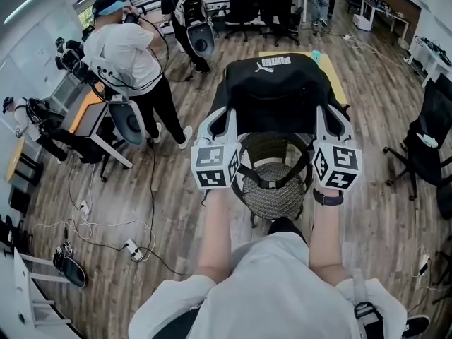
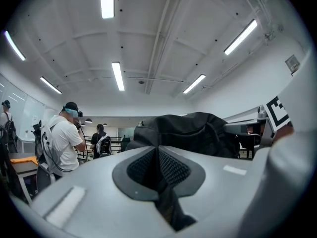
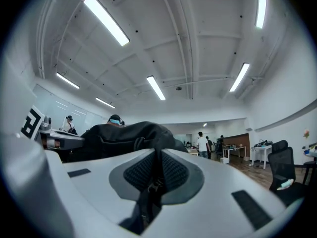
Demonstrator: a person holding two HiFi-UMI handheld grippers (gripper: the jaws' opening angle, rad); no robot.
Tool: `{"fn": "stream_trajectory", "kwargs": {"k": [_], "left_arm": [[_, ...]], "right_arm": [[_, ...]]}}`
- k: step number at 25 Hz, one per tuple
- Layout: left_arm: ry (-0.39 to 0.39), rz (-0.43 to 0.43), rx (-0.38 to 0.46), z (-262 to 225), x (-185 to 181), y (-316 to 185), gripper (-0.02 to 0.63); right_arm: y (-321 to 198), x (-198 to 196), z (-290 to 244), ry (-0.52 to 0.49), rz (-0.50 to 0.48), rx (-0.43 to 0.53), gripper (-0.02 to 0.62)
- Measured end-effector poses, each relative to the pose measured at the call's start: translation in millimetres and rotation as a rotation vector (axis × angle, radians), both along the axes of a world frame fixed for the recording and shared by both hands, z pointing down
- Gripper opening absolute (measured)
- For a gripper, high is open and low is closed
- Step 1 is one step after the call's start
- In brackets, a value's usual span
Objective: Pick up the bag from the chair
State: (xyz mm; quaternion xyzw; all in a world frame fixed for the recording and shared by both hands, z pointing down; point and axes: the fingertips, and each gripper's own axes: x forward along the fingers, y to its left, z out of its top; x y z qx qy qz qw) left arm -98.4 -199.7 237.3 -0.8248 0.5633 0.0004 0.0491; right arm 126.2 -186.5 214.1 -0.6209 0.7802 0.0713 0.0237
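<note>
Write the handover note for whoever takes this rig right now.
Left tool: shut on a black strap of the bag.
Right tool: shut on the other strap.
Bag: black, held between both tools above the far side of the chair. Whether it is fully clear of the chair cannot be told.
Done: both grips made.
Left: lift the bag away from the chair.

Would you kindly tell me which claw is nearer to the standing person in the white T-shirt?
Left. The left claw grips the black bag on the side facing that person; the right claw grips the bag's opposite side, farther from them.
</note>
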Motion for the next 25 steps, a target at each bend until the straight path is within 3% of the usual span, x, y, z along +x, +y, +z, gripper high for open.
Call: {"fn": "stream_trajectory", "kwargs": {"k": [17, 25], "left_arm": [[-0.001, -0.022, 0.018, 2.5, -14.9, 0.8, 0.026], [0.0, -0.011, 0.016, 5.5, 2.3, -4.5, 0.026]], "right_arm": [[-5.2, -15.6, -2.6, 0.029, -0.028, 0.019, 0.04], [-9.8, 1.8, 0.7, 0.03, -0.018, 0.018, 0.04]]}}
